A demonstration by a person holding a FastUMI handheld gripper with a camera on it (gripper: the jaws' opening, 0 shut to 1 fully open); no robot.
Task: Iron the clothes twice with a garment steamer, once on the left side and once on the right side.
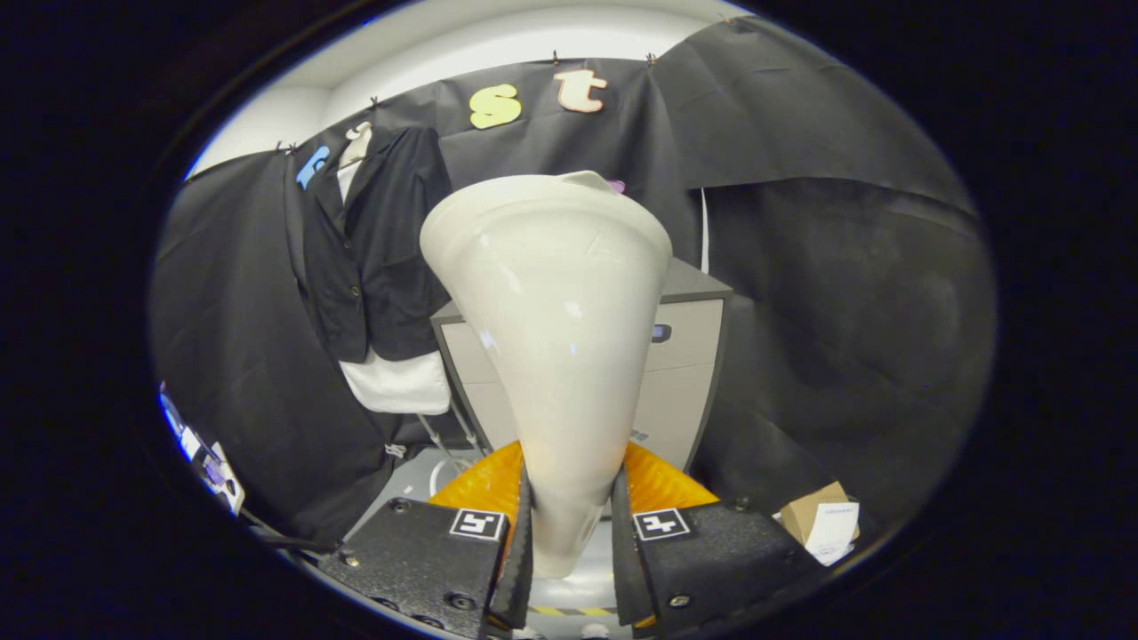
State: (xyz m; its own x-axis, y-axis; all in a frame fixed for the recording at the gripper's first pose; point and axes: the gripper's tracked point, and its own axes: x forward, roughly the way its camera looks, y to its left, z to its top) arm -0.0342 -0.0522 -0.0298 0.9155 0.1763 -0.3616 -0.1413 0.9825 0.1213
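We've got the garment steamer (551, 356) pinched in the hand-held gripper (569, 524), both fingers pressing its narrow neck, head up. The black jacket (373, 240) hangs well off to the left, untouched. Looks like approach phase; next we need to swing left & close in.

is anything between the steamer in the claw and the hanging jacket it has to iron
Nothing visible. The claw is shut on the steamer, and the black jacket hangs ahead to its left in open space. The grey cabinet stands behind the steamer, off that path.
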